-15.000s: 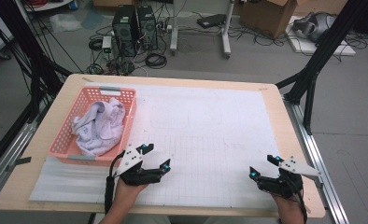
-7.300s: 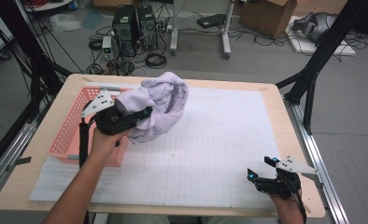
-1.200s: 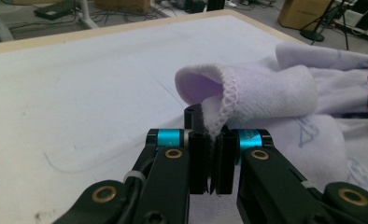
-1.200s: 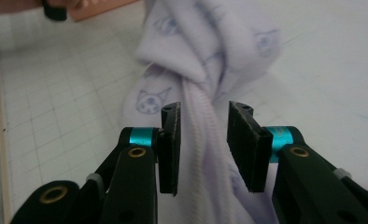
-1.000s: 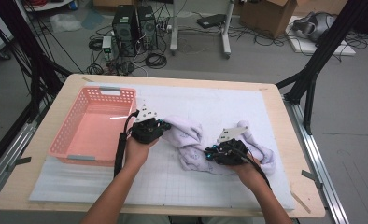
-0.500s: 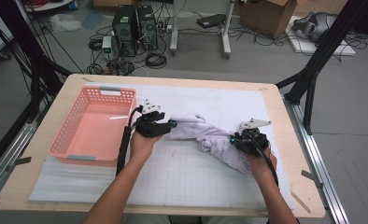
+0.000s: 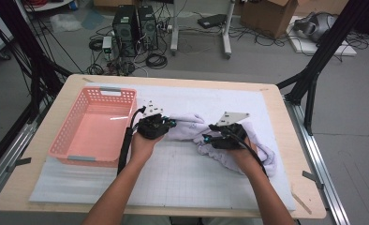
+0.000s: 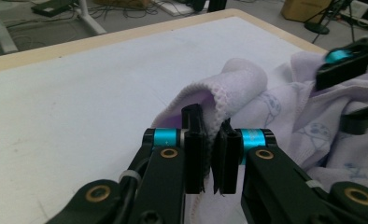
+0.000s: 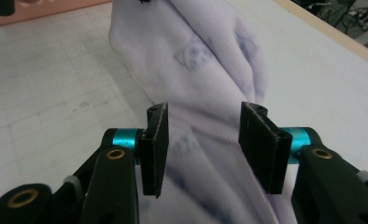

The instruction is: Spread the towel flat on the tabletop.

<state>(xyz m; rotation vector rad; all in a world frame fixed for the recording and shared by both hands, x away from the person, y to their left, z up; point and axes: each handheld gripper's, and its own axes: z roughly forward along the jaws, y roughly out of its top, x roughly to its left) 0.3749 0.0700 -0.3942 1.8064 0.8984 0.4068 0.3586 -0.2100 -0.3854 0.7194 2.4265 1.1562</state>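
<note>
A lavender printed cloth [image 7: 190,127] lies crumpled on the white grid mat [image 7: 173,178], between my two hands. My left gripper [image 7: 171,124] sits at its left end. In the left gripper view my left gripper [image 8: 211,140] has just closed and pinches the cloth's stitched hem [image 8: 219,100] between its pads. My right gripper [image 7: 206,139] hovers over the cloth's middle. In the right gripper view my right gripper [image 9: 203,116] has just been opening; the cloth [image 9: 191,51] runs between the jaws with a gap at each pad.
A pink plastic basket [image 7: 98,91] stands at the left of the mat, with nothing in it. The wooden table edge [image 7: 285,122] runs along the right. Black frame legs and cables stand on the floor beyond.
My right hand has come back left from the cloth's right end toward its middle, and the stretched cloth has gone slack. My left hand has stayed in place on the left end.
</note>
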